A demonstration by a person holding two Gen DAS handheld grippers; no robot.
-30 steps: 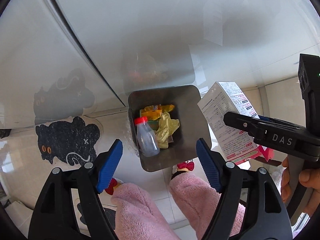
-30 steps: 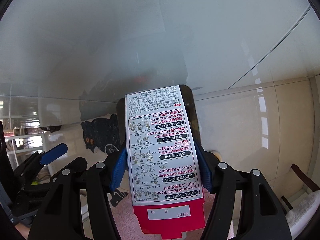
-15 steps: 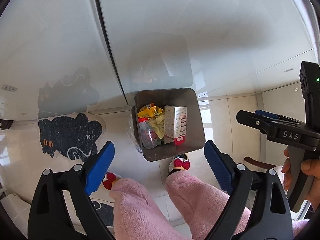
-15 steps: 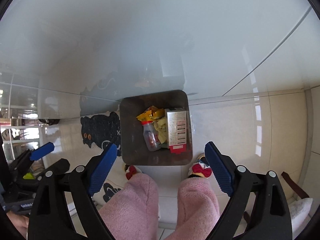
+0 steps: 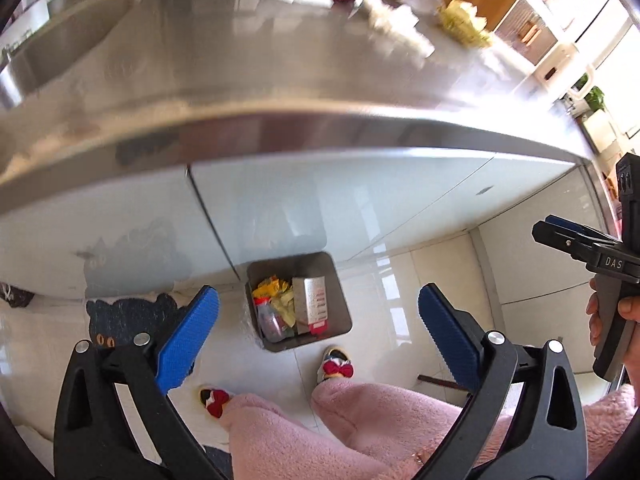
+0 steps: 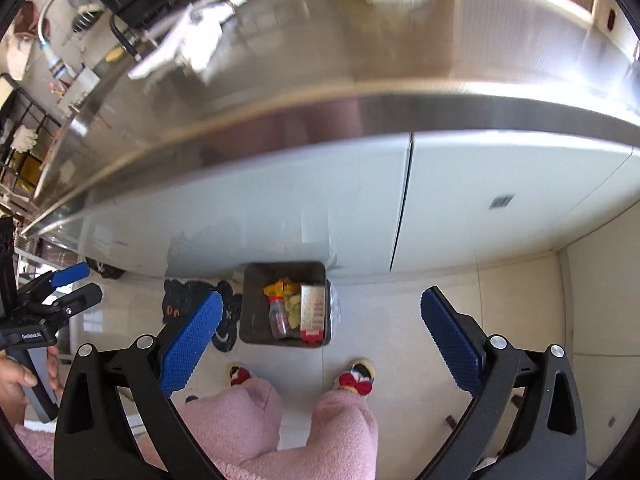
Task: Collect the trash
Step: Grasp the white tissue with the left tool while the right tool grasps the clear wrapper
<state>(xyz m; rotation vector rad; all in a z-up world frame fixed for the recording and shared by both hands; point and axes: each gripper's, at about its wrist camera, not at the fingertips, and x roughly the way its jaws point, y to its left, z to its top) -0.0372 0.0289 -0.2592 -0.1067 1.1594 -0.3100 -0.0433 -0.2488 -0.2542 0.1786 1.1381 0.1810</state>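
Left wrist view shows both the left gripper (image 5: 318, 340) and right gripper (image 6: 322, 338) opening wide, empty, above the bin (image 5: 336, 280); next trash likely sits on the counter (image 5: 280, 80) beyond it.

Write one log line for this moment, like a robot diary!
left gripper: opening, empty | right gripper: opening, empty | bin: box, bottle, wrappers inside | counter: more trash

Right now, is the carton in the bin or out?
In. The carton lies inside the steel bin beside the bottle and yellow wrappers; both views show it within the rim.
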